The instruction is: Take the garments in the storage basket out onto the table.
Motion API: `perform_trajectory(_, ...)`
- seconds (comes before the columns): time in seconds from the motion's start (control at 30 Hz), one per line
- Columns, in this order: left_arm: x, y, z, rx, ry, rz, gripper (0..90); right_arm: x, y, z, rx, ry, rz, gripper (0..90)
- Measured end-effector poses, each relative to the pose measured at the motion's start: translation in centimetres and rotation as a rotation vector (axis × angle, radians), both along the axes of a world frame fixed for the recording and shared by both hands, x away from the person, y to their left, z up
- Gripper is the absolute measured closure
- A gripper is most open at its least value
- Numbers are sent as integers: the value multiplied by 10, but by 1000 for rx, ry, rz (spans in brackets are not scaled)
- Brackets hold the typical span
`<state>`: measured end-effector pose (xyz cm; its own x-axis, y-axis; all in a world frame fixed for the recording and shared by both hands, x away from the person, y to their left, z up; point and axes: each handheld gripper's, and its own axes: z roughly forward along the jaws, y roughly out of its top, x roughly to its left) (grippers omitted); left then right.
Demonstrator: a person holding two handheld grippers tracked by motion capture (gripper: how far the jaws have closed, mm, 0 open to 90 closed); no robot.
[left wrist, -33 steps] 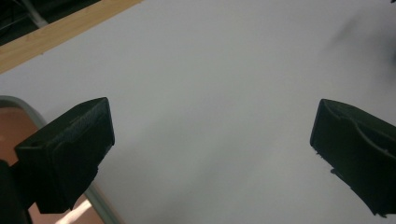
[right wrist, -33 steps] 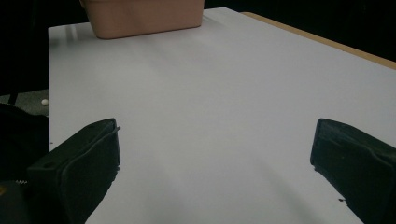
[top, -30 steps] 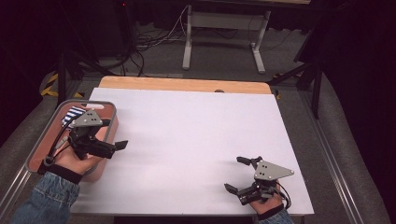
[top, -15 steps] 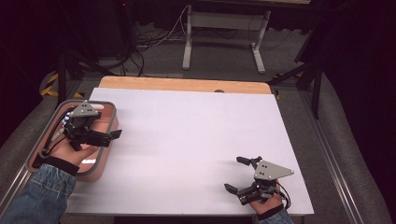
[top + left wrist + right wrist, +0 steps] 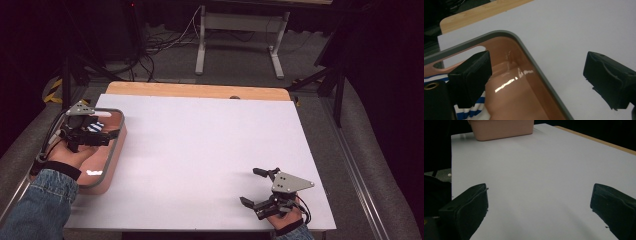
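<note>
At the counter's [image 5: 210, 150] left edge, the left claw [image 5: 536, 82] hung wide open and empty over a pink bin [image 5: 102, 172], one jaw inside its grey rim, above a blue-and-white striped cloth [image 5: 477, 108] in the bin's far end. The cloth looked soft and light, best pinched at a bunched fold. The right claw [image 5: 256, 187] rested open and empty near the front right corner.
</note>
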<state>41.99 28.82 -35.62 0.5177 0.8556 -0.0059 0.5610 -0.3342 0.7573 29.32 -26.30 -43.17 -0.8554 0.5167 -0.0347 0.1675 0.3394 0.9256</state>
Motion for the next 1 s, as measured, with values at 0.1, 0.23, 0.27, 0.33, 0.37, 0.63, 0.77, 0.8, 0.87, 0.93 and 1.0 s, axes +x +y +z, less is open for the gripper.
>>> perform_trajectory(0.1, 5, 7, -3, -3, 7, 38, 97, 0, 0, 0, -1, 0, 0, 21)
perform_trajectory(0.23, 12, 16, -6, -17, 10, 73, 104, 0, 0, 0, 3, 4, 6, 21)
perform_trajectory(0.27, 13, 18, -7, -27, 14, 81, 104, 0, 0, 0, 4, 4, 6, 21)
perform_trajectory(0.33, 15, 22, -9, -41, 17, 100, 102, 0, 0, 0, 5, 5, 7, 21)
perform_trajectory(0.37, 17, 24, -10, -38, 17, 114, 101, 0, 0, 0, 5, 6, 7, 21)
perform_trajectory(0.63, 26, 32, -19, -9, 49, 165, 103, 0, 0, 0, 4, 5, 10, 21)
perform_trajectory(0.77, 31, 38, -23, -15, 65, 195, 116, 0, 0, 0, 6, 5, 11, 21)
perform_trajectory(0.8, 31, 39, -23, -12, 65, 200, 116, 0, 0, 0, 6, 5, 13, 21)
perform_trajectory(0.87, 33, 41, -24, -13, 67, 221, 116, 0, 0, 0, 7, 5, 13, 21)
perform_trajectory(0.93, 34, 43, -25, -5, 73, 236, 112, 0, 0, 0, 7, 5, 13, 21)
perform_trajectory(1.0, 36, 47, -27, 1, 83, 261, 112, 0, 0, 0, 5, 5, 14, 21)
